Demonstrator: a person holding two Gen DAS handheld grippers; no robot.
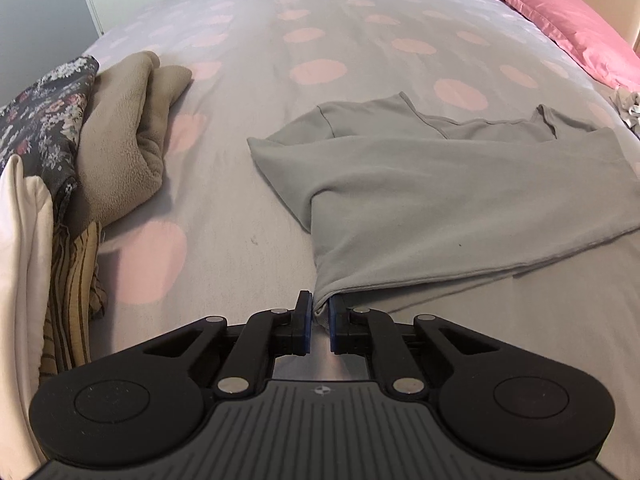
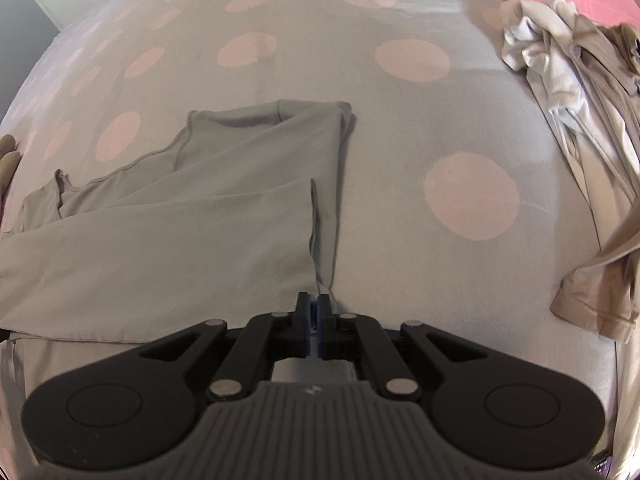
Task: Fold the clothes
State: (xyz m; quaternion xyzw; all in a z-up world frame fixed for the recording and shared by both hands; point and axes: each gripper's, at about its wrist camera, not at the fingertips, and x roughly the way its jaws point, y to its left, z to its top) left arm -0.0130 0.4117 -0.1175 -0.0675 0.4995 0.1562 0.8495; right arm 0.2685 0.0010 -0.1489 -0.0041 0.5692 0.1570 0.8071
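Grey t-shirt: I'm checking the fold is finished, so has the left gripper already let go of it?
No. The left gripper has its jaws closed on a corner of the grey t-shirt.

Both wrist views low; sharing grey shirt (image 1: 460, 200).

- I am getting soft, even daylight in both feeds; nothing on the bedspread (image 1: 360, 128) is blowing out.
- The left gripper (image 1: 319, 320) is casting only a faint shadow just beneath its tips, and a pale glare is showing on the metal between its arms.
- The grey shirt (image 2: 180, 220) ahead of the right gripper (image 2: 314, 312) is looking sharp, its folds shading gently.
- The fisheye is bending the bed into a dome, with dark vignetted corners in both views.
- The clothes pile (image 1: 48, 200) to the left of the left gripper is smearing slightly at the edge.
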